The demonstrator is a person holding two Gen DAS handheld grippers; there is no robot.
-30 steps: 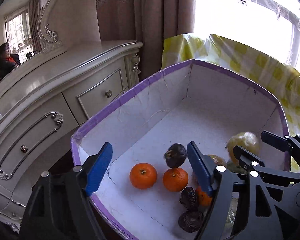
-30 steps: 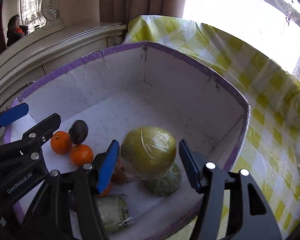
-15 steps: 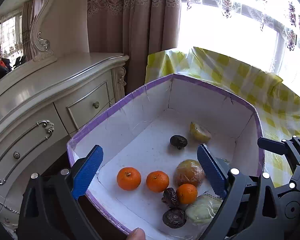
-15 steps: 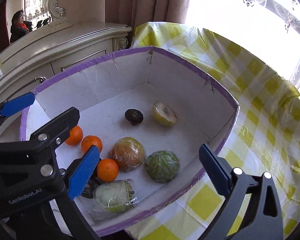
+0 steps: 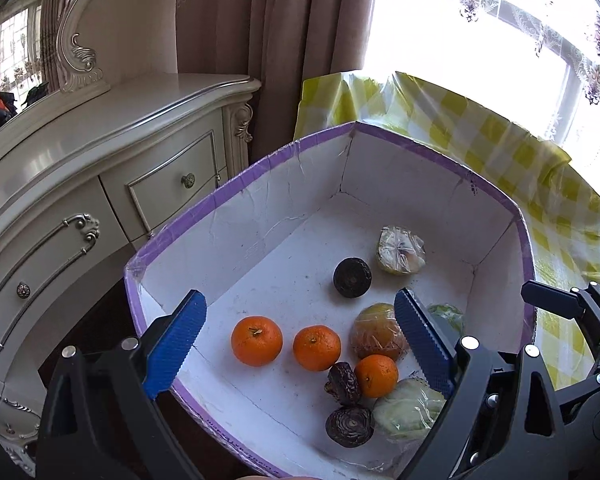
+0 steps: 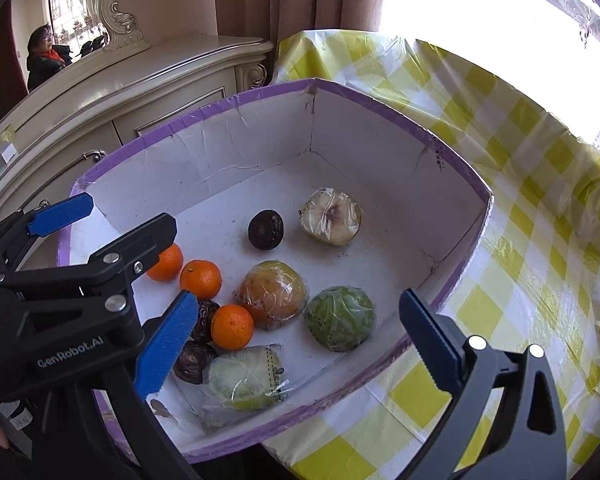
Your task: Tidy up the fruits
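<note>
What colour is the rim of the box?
Purple rim, clearest in the right wrist view.

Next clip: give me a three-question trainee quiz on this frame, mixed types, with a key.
1. How many bare oranges lie in the box?
2. True or false: the right gripper is shut on a fruit.
3. Which lies nearest the far corner: A wrapped pale fruit, B wrapped green fruit, C dark round fruit?

Key: 1. Three. 2. False; both it and the left gripper are open, empty. 3. A.
</note>
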